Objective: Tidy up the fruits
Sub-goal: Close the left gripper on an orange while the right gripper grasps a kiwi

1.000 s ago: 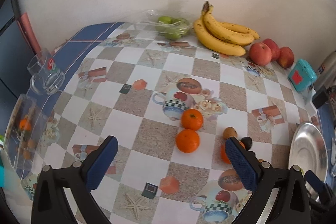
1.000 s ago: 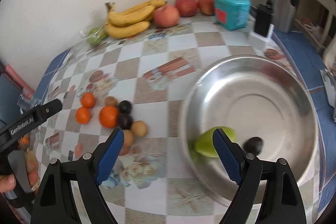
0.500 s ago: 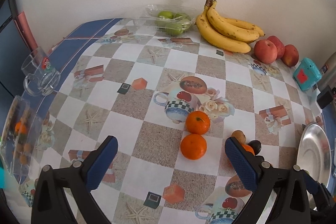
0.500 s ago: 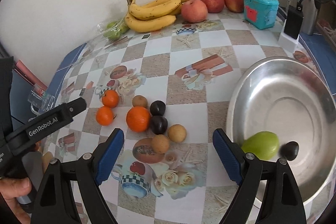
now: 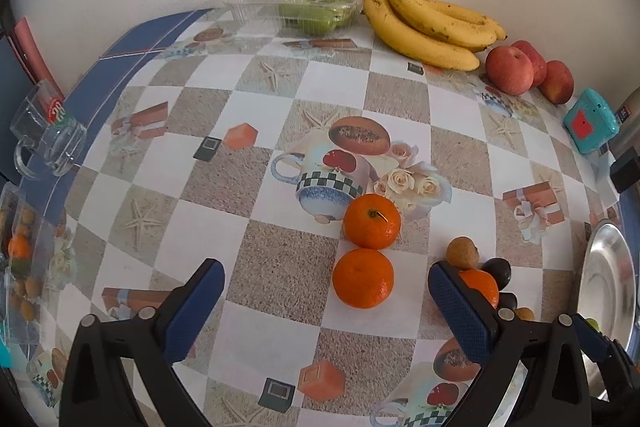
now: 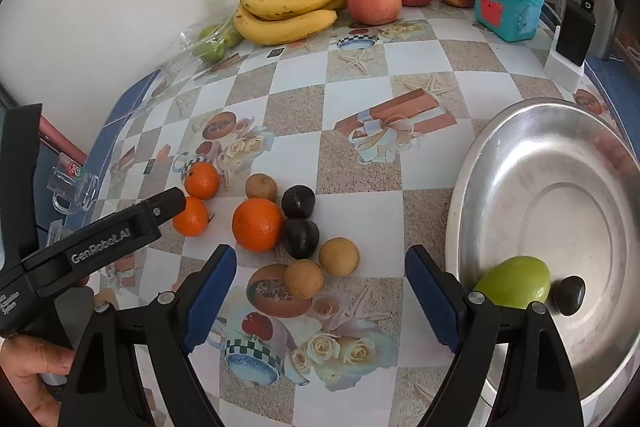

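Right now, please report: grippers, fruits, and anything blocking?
Left gripper open, empty, above two small oranges. Right gripper open, empty, over brown fruits. Metal bowl holds green fruit and a dark one. Nothing blocking.

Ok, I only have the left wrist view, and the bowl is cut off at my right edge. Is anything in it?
Observer: Yes. A green fruit and a small dark fruit lie side by side in the bowl, near its front rim.
Operator: And the pile behind my right finger, how many brown ones?
Observer: Three brown fruits: one behind the big orange, two in front of the plums.
Operator: Is the right gripper carrying anything?
Observer: No. The right gripper is open with nothing between its jaws, above the table between pile and bowl.
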Tool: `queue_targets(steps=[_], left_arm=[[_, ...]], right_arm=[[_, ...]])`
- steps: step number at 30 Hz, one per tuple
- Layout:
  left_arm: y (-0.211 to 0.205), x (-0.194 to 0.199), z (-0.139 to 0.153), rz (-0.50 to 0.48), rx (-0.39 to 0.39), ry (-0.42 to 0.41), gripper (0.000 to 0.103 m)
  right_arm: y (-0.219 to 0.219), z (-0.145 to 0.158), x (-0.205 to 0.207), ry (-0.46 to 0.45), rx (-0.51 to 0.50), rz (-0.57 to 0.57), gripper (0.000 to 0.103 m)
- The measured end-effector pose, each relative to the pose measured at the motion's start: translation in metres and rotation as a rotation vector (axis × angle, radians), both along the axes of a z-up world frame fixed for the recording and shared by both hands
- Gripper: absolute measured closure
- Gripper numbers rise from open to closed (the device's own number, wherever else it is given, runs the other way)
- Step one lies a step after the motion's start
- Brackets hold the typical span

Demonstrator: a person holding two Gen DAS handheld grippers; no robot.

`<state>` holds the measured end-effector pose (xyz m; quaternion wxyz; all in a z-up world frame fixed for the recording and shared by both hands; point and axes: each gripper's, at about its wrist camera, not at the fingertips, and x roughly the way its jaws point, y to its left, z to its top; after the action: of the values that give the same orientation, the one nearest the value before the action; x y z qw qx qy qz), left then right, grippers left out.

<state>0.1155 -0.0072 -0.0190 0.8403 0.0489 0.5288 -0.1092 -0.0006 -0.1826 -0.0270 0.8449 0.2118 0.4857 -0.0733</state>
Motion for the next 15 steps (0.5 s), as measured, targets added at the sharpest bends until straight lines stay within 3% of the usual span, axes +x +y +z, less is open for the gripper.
queue_targets(steps=[9, 15], left_arm=[[-0.007, 0.004, -0.005, -0.028, -0.018, 0.022, 0.000], [-0.010, 0.007, -0.013, -0.044, -0.020, 0.053, 0.012]], right_arm=[[0.007, -0.007, 0.009, 0.022, -0.018, 0.016, 0.016], [0.003, -0.012, 0.012, 0.036, -0.007, 0.002, 0.018]])
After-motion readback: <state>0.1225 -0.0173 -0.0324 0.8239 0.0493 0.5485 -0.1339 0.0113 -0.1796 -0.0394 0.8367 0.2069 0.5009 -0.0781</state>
